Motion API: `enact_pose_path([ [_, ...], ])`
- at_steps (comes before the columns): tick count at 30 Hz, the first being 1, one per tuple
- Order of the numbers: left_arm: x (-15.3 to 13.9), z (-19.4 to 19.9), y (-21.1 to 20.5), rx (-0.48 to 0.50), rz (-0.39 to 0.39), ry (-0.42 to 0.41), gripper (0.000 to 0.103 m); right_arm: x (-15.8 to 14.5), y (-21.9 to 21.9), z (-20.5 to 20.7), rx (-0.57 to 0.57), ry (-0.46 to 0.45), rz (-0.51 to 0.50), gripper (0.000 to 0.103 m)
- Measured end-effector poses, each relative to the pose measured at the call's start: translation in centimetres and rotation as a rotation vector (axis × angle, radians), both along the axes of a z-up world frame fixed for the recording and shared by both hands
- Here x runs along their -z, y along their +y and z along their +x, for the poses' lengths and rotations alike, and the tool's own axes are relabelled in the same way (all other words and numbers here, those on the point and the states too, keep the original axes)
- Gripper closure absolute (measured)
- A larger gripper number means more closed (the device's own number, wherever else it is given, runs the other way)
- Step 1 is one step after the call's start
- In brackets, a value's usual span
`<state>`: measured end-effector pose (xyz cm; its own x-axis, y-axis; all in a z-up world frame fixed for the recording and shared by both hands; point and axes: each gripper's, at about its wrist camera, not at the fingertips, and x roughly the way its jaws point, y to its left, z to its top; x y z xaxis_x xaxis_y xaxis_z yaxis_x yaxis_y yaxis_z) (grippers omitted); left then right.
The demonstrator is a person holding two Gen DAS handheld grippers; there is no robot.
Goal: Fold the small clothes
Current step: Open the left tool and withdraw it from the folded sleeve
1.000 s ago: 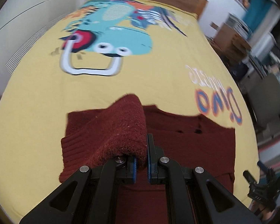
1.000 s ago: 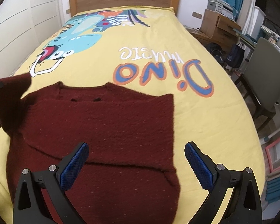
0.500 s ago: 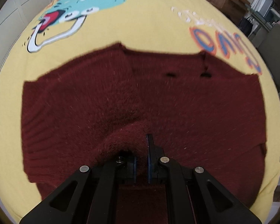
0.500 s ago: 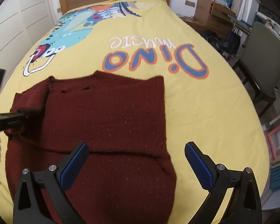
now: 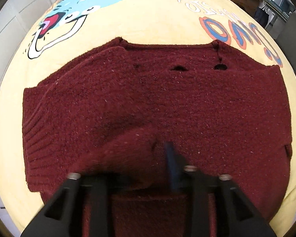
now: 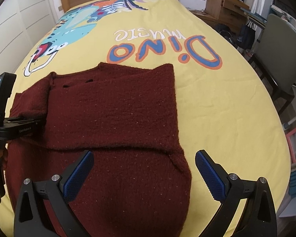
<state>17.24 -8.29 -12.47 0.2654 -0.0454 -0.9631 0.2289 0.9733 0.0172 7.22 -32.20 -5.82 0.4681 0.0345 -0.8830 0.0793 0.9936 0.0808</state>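
Progress is partial: the dark red sweater (image 6: 116, 118) is spread on the yellow bedspread (image 6: 217, 102), both sleeves laid inward across its body. The left gripper (image 5: 148, 158) has just been opening, the folded sleeve (image 5: 116, 150) released between its jaws. The right gripper (image 6: 144, 169) is held wide apart, gripping nothing. Folding the body is judged outstanding.

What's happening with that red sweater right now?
Left gripper fingers just opening, sleeve slack between them. Right gripper open, empty. Maroon sweater flat on bed. Nothing in the way.
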Motion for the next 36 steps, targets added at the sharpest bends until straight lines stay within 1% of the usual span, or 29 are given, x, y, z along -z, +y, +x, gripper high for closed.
enact_pose_path([
  [1,-0.1,-0.1,-0.1,0.003,-0.007,0.009,0.038,-0.1,0.0,0.0,0.000,-0.001,0.000,0.001],
  [5,-1.1,-0.6,0.0,0.031,-0.023,0.041,0.016,-0.3,-0.2,-0.1,0.002,-0.008,0.002,0.001],
  [6,-1.3,-1.0,0.2,0.045,-0.035,0.043,0.007,-0.3,-0.3,-0.2,0.005,-0.009,0.006,0.001],
  [7,-1.7,-1.4,0.4,0.058,-0.044,0.040,0.001,-0.2,-0.4,-0.3,0.006,-0.010,0.008,0.001],
  [11,-2.6,-3.0,2.5,0.083,-0.069,0.031,0.001,0.1,-0.5,-0.5,0.009,-0.003,0.012,0.001],
  [13,-2.9,-4.1,3.3,0.095,-0.067,0.031,0.001,0.3,-0.5,-0.5,0.008,0.002,0.015,0.001],
  [14,-2.9,-4.6,4.5,0.095,-0.060,0.028,0.001,0.3,-0.4,-0.6,0.006,0.004,0.016,0.001],
  [20,-3.7,-5.3,9.2,0.060,0.006,0.009,0.001,0.6,1.0,-0.3,-0.019,0.010,0.022,0.001],
  [24,-4.0,-5.0,13.3,-0.011,0.030,-0.022,0.001,0.5,2.6,0.2,-0.054,0.011,0.024,0.001],
  [26,-3.4,-4.6,15.3,-0.058,0.041,-0.026,0.001,0.5,3.4,0.3,-0.076,0.011,0.017,0.001],
  [28,-2.4,-4.2,16.7,-0.075,0.041,-0.012,0.002,0.5,4.3,0.5,-0.095,0.013,0.011,0.001],
  [30,-1.3,-3.8,17.6,-0.096,0.043,0.001,0.002,0.6,5.1,0.7,-0.113,0.018,0.009,0.001],
  [32,-0.4,-3.3,18.1,-0.112,0.027,-0.007,0.004,0.7,6.0,0.9,-0.132,0.024,0.002,0.001],
  [36,0.7,-2.4,17.8,-0.107,-0.001,-0.012,0.018,0.9,7.9,1.4,-0.172,0.034,-0.017,0.001],
])
